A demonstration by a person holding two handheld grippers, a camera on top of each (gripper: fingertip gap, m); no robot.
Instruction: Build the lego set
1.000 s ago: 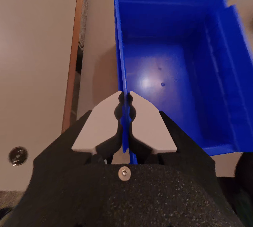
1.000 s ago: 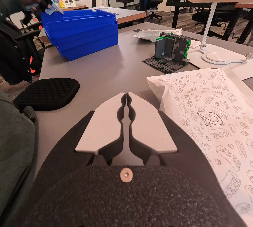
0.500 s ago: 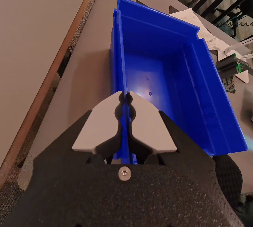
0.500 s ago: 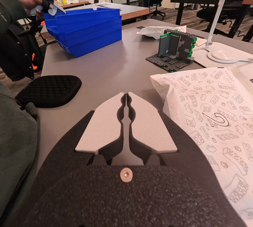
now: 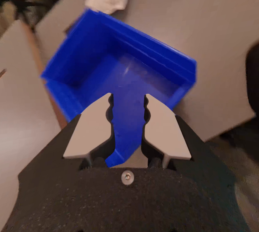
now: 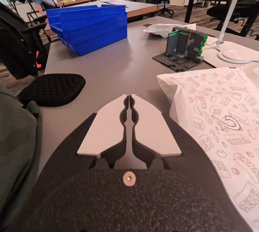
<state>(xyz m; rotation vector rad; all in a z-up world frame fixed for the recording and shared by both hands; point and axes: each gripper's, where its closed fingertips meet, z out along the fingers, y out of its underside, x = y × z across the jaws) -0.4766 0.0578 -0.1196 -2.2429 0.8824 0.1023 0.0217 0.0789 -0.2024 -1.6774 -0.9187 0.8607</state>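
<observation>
Build part done: grey model (image 6: 183,48) stands on worktop (image 6: 112,71) beside unopened bag (image 6: 218,120), most left; left claw (image 5: 127,96) open above bins (image 5: 119,68), right claw (image 6: 129,96) nearly closed, empty.

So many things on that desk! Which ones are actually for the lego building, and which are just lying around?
For the build:
- half-built lego model
- printed parts bag
- blue bins, stacked, top one empty
- left gripper, open over the bins
- right gripper, shut, empty

Lying about:
- black pad
- crumpled white bag
- lamp base
- dark jacket
</observation>
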